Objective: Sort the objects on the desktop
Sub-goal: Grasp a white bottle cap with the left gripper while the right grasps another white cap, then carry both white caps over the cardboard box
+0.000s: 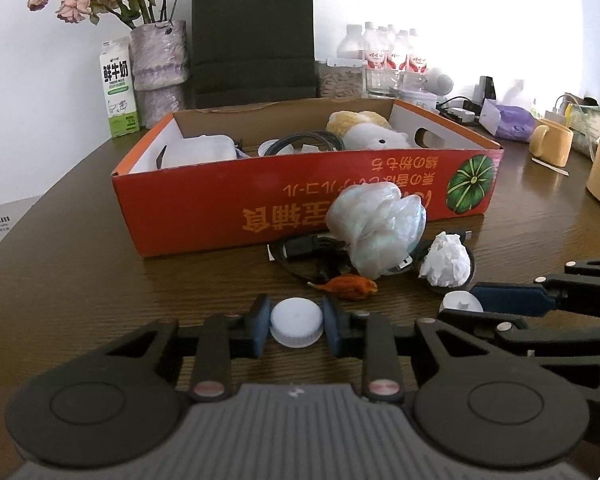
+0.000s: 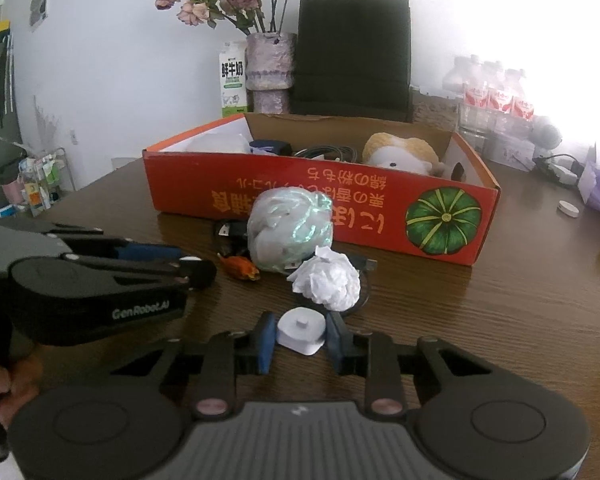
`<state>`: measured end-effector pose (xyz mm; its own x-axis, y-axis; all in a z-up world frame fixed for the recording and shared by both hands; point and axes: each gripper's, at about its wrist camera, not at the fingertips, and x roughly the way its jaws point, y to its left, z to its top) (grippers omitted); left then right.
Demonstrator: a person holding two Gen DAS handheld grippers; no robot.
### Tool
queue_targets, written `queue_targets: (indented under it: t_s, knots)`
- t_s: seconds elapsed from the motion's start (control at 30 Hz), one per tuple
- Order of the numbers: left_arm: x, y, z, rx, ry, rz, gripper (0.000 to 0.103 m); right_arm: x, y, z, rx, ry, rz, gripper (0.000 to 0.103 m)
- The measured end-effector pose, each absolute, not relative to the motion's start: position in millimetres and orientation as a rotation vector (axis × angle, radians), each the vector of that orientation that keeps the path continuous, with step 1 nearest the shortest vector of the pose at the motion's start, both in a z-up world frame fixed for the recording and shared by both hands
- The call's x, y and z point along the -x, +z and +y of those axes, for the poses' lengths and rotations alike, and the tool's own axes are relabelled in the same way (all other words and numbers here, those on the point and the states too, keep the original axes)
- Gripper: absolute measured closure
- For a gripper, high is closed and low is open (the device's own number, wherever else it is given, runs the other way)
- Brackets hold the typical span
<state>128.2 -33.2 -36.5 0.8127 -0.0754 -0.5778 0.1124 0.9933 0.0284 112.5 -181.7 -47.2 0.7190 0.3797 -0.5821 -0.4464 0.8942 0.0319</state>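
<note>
The left gripper has its blue fingers closed on a white bottle cap that sits on the desk, pads bearing on its ribbed rim from both sides. The right gripper is closed in the same way on a small white adapter-like block with a stub on top, also resting on the desk. Both items lie just in front of a crumpled paper ball, a bundled plastic bag, an orange scrap and a black cable, with the red cardboard box standing behind them. To complete this step well, lift each piece straight up before travelling, so the paper ball and cable are not dragged along. Keep the pads square on the cap's rim, because a round, shallow part is likely to slip or tilt. Clear the near wall of the box before lowering.
</note>
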Motion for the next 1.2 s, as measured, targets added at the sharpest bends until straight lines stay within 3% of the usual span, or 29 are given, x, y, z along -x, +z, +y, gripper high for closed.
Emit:
queue_targets:
  t_s: [0.57, 0.87, 1.2]
  knots:
    - [-123.5, 20.0, -25.2, -0.008, -0.124, 0.473, 0.074, -110.2, 0.3, -188.2, 0.072, 0.459, 0.477, 0.077]
    - [-155.0, 67.7, -27.8, 0.025, -0.106, 0.35, 0.074, -138.6, 42.2, -182.2, 0.045, 0.464, 0.372, 0.077]
    - [-207.6, 81.8, -15.3, 0.071, -0.068, 0.329, 0.074, -195.7, 65.6, -165.9, 0.04, 0.459, 0.346, 0.077]
